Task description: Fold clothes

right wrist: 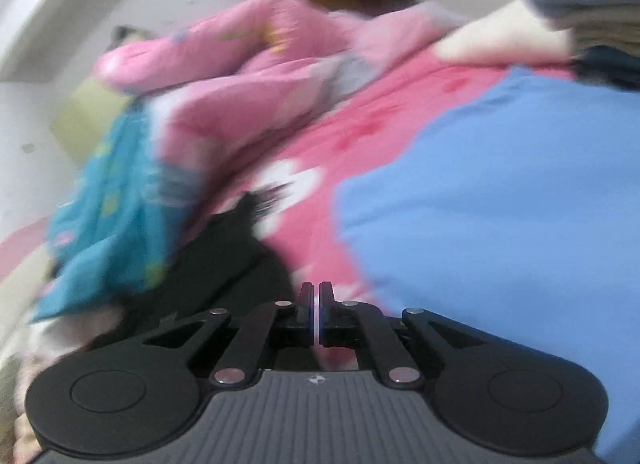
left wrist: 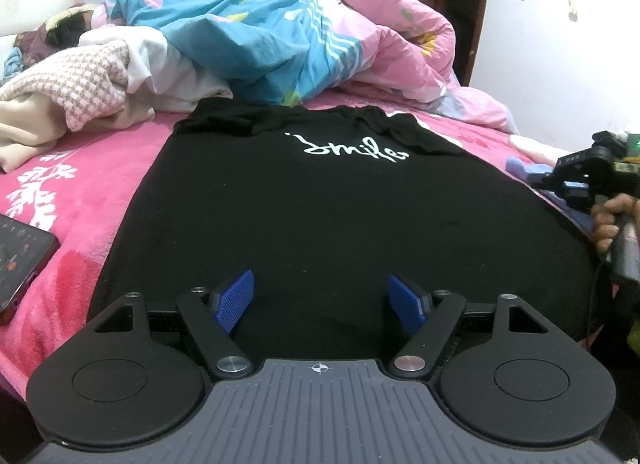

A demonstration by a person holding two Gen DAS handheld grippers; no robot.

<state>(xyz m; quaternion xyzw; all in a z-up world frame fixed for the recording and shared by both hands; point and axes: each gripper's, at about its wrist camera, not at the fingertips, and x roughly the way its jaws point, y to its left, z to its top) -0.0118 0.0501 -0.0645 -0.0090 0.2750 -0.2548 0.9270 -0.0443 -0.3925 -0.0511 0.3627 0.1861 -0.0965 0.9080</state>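
My left gripper [left wrist: 320,300] hangs wide open, holding nothing, over the near hem of the black T-shirt [left wrist: 320,216], spread flat on the pink blanket [left wrist: 80,200]. My right gripper [right wrist: 316,304] is pinched closed, seemingly empty; that view is blurred. Whichever fold comes, it needs a hem grip. Farther up, white script reads upside down, probably "Smile".

Black shirt [left wrist: 320,204] flat on bed [left wrist: 100,192], surface unobstructed. Quilt heap [left wrist: 280,32] blocks far edge; phone [left wrist: 20,260] left; blue garment [right wrist: 500,204] right.
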